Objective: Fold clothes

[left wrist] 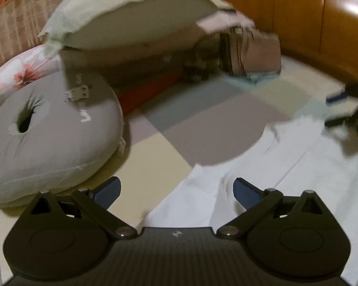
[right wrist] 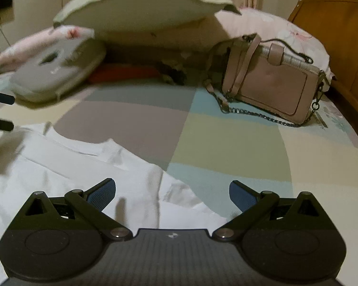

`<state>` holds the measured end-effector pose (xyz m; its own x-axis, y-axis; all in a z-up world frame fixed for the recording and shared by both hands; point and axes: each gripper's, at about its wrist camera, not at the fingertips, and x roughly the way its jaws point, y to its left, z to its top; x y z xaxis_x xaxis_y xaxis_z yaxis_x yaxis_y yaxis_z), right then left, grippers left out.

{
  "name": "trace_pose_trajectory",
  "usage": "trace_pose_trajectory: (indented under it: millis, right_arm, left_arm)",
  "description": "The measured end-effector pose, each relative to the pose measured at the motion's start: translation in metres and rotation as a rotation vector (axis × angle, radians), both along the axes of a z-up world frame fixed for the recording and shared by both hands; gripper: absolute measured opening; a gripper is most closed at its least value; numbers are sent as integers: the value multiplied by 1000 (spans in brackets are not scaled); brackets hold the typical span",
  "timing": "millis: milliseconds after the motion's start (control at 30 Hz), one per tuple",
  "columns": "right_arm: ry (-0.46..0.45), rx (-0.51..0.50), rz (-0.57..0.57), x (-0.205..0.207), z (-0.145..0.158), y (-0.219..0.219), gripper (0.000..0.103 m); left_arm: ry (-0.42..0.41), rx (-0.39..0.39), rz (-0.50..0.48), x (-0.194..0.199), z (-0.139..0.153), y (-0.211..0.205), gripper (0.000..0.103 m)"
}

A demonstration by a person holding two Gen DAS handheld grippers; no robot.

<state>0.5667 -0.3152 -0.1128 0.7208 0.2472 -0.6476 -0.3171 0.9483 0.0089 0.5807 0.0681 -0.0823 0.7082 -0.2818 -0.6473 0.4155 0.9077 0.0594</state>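
Observation:
A white garment point(left wrist: 286, 166) lies spread on the checked bedsheet point(left wrist: 202, 119). My left gripper point(left wrist: 176, 190) hovers open over its left edge, with nothing between the blue pads point(left wrist: 108, 190). In the right wrist view the same white garment point(right wrist: 71, 164) fills the lower left, its neckline toward the pillows. My right gripper point(right wrist: 172, 191) is open above the garment's right edge, empty. The other gripper's dark fingers point(left wrist: 346, 109) show blurred at the far right of the left view, and fingers point(right wrist: 2, 110) show at the left edge of the right view.
A grey ring cushion point(left wrist: 50, 133) lies to the left. A large pale pillow point(left wrist: 136, 21) leans over it, with floral pillows behind. A pink handbag point(right wrist: 272, 85) with a chain rests at the back right. A wooden headboard point(left wrist: 310, 16) bounds the bed.

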Motion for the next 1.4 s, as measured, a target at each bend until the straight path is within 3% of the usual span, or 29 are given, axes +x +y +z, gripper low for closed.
trace_pose_trajectory:
  millis: [133, 200, 367, 500, 567, 700, 767, 867, 967, 1100, 1200, 1400]
  right_arm:
    - [-18, 39, 13, -17, 5, -3, 103]
    - [-24, 54, 30, -26, 8, -1, 103]
    - [-24, 70, 92, -43, 11, 5, 103]
    - [-12, 69, 139, -50, 10, 11, 103]
    - [-5, 69, 163, -54, 10, 14, 103]
    - [51, 138, 175, -51, -1, 9, 103]
    - [88, 188, 167, -47, -10, 4, 103]
    - [166, 274, 150, -40, -26, -6, 103]
    - [151, 338, 164, -42, -31, -15, 103]
    - [156, 459, 150, -41, -35, -31, 103]
    - [228, 567, 108, -30, -31, -41, 103]
    - [294, 779, 161, -3, -37, -47, 103]
  left_arm:
    - [10, -20, 89, -10, 15, 21, 100]
    - [9, -23, 45, -28, 19, 24, 100]
    - [-58, 162, -157, -90, 3, 10, 100]
    - [-33, 249, -168, -90, -22, 6, 100]
    - [-37, 253, -114, -78, -28, 8, 100]
    - [-74, 100, 99, -51, -16, 27, 98]
    - [-68, 9, 160, -42, -10, 36, 98]
    - [-74, -18, 166, -47, -7, 37, 98]
    - [-62, -37, 136, -64, -5, 35, 97]
    - [15, -147, 106, -70, -13, 34, 94]
    - [81, -235, 96, -70, -21, 35, 90]
    - [213, -412, 75, -70, -36, 37, 85]
